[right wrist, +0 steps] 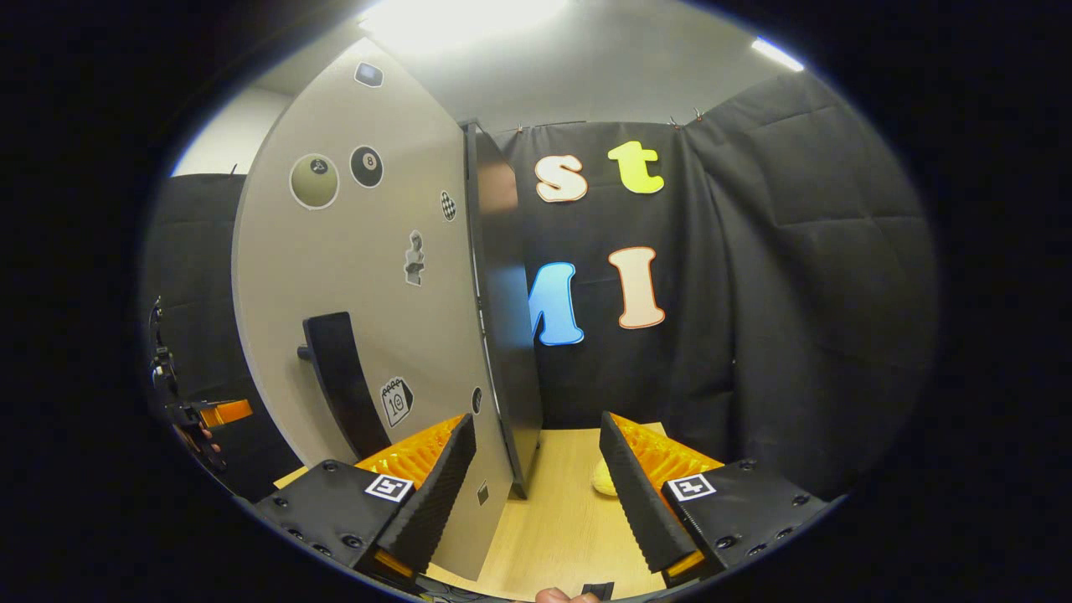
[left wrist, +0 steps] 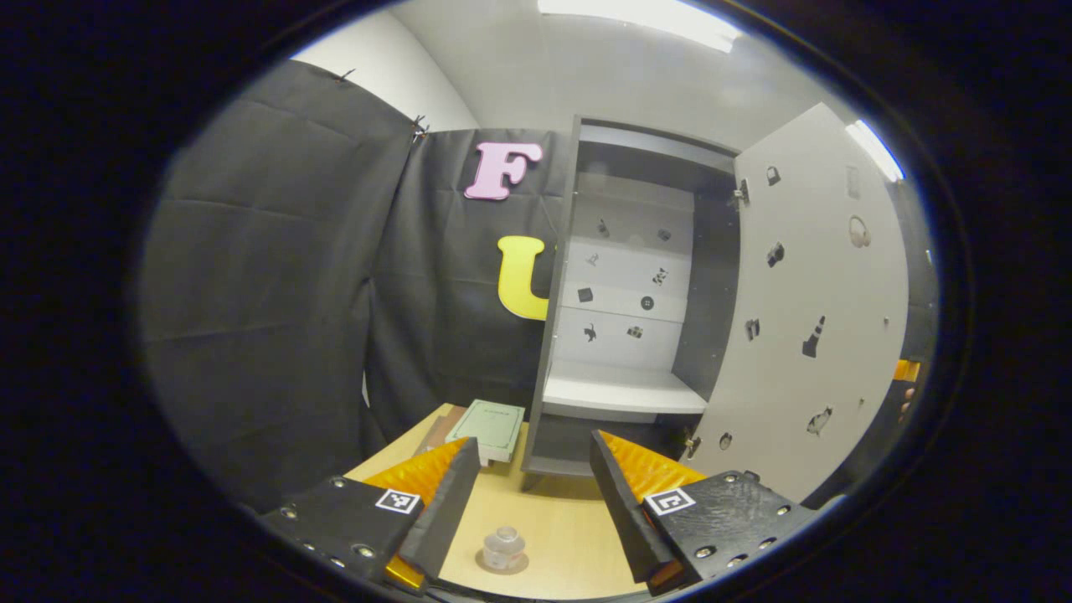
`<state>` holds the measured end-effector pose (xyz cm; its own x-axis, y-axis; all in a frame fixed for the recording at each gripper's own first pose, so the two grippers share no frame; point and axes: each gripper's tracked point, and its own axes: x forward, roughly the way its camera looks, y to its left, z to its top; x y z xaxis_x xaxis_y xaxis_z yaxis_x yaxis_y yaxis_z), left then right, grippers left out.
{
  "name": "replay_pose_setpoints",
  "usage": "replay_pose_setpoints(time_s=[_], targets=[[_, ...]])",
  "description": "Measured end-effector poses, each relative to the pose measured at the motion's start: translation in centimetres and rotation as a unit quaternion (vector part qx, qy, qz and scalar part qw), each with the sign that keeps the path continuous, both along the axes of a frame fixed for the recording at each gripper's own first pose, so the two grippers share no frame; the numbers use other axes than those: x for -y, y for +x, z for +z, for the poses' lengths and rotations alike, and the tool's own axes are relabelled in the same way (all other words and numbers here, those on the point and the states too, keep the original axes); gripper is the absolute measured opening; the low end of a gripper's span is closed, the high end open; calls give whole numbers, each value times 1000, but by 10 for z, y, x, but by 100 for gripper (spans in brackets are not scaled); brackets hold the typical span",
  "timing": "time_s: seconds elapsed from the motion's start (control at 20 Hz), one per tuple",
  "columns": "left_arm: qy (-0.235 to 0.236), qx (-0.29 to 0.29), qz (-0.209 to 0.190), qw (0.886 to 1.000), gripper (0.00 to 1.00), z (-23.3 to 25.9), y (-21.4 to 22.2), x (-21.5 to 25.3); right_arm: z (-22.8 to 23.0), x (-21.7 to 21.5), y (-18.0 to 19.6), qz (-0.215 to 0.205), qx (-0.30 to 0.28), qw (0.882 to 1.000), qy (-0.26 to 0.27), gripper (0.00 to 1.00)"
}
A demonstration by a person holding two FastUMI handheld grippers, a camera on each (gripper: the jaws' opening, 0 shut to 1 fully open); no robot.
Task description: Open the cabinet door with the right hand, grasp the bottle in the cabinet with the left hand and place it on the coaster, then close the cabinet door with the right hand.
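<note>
Bottle (left wrist: 503,546): upright on the coaster (left wrist: 502,564), on the tabletop (left wrist: 553,528).
Left hand-held gripper (left wrist: 534,473): released, above the bottle.
Cabinet door (left wrist: 816,310): swung open.
Right hand-held gripper (right wrist: 536,456): released, straddling the door's edge.

Right gripper (right wrist: 536,469) fingers spread, straddling open cabinet door (right wrist: 368,276) edge, perhaps untouching.

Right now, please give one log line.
door open | bottle on coaster | left gripper open | right gripper open
</note>
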<state>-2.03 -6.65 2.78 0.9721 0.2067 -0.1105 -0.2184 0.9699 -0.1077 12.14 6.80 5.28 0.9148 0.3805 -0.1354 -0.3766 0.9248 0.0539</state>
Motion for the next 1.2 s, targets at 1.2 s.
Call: replay_pose_setpoints(time_s=[1.2], targets=[[-22, -9, -37, 999, 80, -24, 46, -105, 17, -81, -35, -52, 1, 999, 17, 93]])
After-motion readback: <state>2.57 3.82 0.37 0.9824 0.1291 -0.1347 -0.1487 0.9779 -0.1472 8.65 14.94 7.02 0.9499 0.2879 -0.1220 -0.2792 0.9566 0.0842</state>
